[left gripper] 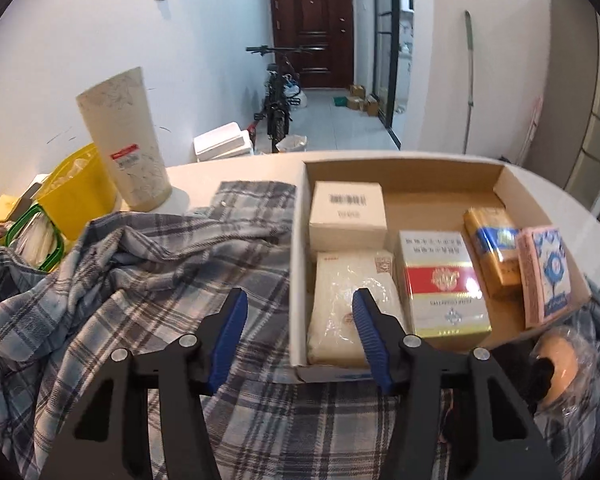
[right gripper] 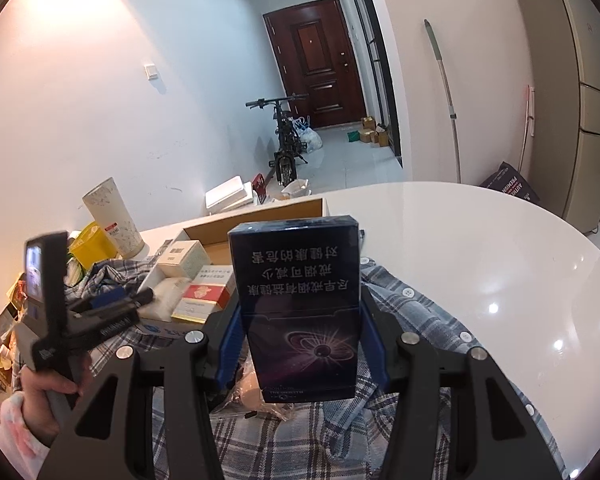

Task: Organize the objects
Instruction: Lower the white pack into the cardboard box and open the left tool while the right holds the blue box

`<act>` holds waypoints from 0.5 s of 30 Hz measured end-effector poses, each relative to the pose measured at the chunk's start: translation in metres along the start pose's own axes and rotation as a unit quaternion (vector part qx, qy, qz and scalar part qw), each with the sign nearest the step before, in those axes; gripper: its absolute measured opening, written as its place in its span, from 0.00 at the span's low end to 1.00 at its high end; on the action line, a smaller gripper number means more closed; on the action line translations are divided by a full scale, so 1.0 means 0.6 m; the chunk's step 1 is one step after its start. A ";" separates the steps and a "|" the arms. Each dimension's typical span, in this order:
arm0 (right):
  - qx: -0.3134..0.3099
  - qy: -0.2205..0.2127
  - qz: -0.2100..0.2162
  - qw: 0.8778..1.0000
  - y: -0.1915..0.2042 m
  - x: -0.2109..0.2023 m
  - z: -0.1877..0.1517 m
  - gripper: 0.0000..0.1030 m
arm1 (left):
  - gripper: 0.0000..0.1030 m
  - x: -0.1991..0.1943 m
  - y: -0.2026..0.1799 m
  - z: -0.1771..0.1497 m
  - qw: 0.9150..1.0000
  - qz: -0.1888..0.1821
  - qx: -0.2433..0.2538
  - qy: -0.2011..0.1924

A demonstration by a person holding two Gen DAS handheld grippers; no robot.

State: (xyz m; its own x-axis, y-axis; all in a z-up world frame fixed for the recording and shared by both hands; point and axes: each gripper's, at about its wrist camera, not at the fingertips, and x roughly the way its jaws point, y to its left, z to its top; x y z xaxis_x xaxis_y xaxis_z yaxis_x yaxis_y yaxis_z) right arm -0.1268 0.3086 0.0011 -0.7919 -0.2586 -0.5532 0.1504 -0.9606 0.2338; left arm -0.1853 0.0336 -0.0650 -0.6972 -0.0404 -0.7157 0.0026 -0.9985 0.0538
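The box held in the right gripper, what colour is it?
Dark navy box with a purple starburst, gripped by the right gripper; clearest in the right wrist view.

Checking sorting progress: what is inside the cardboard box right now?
The cardboard box holds a white carton, a clear-wrapped white packet, a red-and-white pack, a gold pack and a pink pack. Anything beneath them is hidden.

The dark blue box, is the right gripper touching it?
Touching. In the right wrist view the right gripper has its blue pads pressed against both sides of the dark blue box, holding it up above the plaid shirt.
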 end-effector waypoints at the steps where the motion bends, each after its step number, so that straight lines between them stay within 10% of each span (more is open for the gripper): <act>1: -0.001 -0.003 0.001 1.000 0.001 -0.002 0.001 0.49 | 0.56 0.001 -0.002 -0.002 1.000 0.001 0.002 -0.001; 8: 0.001 -0.017 -0.012 1.000 0.017 -0.013 0.017 0.49 | 0.56 -0.044 0.015 0.005 0.996 -0.014 -0.030 -0.082; 11: -0.012 -0.009 -0.024 1.000 0.036 -0.002 0.022 0.49 | 0.77 -0.071 0.036 0.007 0.988 -0.013 -0.074 -0.137; 15: -0.037 -0.007 -0.034 0.999 0.079 0.010 0.041 0.49 | 0.81 -0.096 0.058 0.012 0.978 -0.008 -0.099 -0.186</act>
State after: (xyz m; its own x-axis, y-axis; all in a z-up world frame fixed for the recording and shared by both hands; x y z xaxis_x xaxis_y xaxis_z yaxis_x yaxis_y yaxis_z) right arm -0.1388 0.2639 0.0287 -0.8104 -0.1908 -0.5539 0.1382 -0.9811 0.1357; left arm -0.1499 0.0017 -0.0170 -0.9104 -0.0451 -0.4112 0.1024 -0.9877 -0.1185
